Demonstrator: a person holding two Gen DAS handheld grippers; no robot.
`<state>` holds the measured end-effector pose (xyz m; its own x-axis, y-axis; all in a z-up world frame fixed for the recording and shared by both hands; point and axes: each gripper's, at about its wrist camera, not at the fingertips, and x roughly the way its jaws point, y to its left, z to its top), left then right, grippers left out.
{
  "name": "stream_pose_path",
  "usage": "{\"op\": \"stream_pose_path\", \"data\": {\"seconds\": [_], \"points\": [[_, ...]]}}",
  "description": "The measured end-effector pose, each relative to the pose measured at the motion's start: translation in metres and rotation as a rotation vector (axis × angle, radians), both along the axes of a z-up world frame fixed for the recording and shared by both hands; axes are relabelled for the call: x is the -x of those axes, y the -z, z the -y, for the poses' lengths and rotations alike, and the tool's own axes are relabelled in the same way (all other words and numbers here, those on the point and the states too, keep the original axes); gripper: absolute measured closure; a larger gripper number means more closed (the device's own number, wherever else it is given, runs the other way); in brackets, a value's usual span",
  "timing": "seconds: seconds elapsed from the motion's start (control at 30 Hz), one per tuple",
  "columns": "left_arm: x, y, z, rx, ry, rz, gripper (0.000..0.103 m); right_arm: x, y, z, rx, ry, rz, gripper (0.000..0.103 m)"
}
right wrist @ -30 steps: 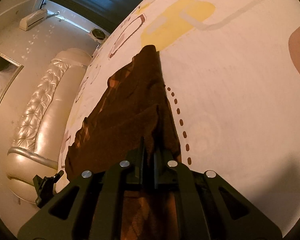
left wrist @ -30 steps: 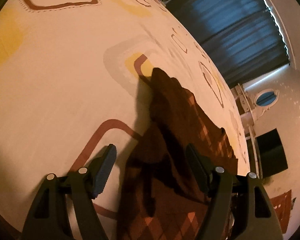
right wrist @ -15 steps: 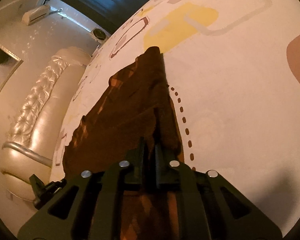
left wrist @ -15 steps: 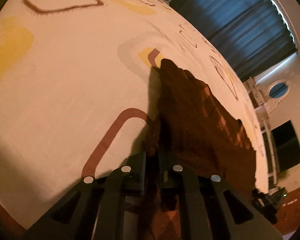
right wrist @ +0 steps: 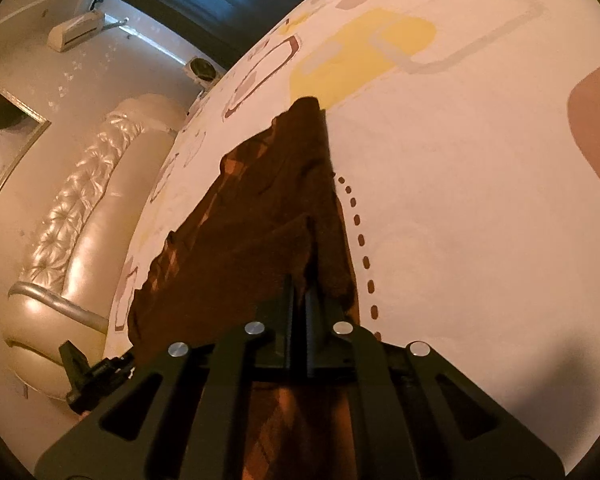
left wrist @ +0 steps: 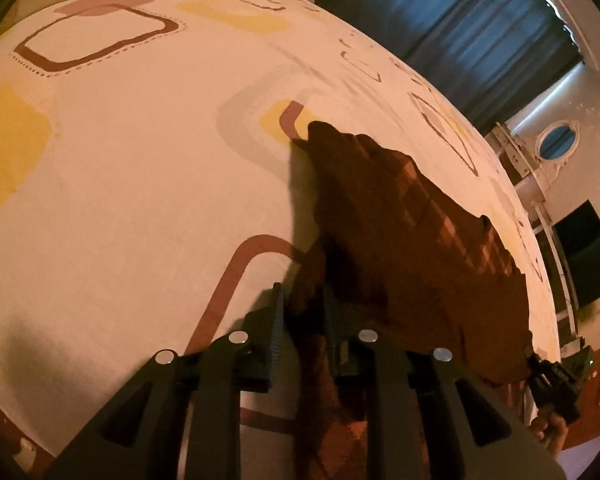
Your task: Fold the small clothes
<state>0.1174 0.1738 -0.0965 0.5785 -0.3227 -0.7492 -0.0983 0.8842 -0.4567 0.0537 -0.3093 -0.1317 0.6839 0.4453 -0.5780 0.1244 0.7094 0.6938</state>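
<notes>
Each black claw (left wrist: 302,312) (right wrist: 299,300) has ribbed pads and silver screws.

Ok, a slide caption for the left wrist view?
Left gripper pinching the brown checked garment on a patterned bedsheet.

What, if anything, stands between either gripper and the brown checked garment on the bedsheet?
Nothing visible. The left gripper and the right gripper each already have the brown garment between their fingers, lifted off the patterned bedsheet.

Bedroom: bed (left wrist: 140,200), tufted headboard (right wrist: 80,208), curtains (left wrist: 460,20).
</notes>
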Motion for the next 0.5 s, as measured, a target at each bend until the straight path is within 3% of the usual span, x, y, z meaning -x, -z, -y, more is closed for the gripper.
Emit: {"op": "stream_pose_path", "data": {"seconds": [0.17,0.33,0.5], "points": [[0.0,0.001,-0.004,0.055,0.01,0.005,0.068,0.001,0.005,0.005,-0.046,0.006,-0.011,0.099],[0.007,-0.002,-0.003,0.11,0.054,0.016,0.048,0.004,0.001,0.008,-0.053,0.005,-0.013,0.097],[0.0,-0.006,-0.007,0.131,0.055,0.023,0.042,0.0,-0.001,0.017,-0.088,0.001,-0.007,0.091]]}}
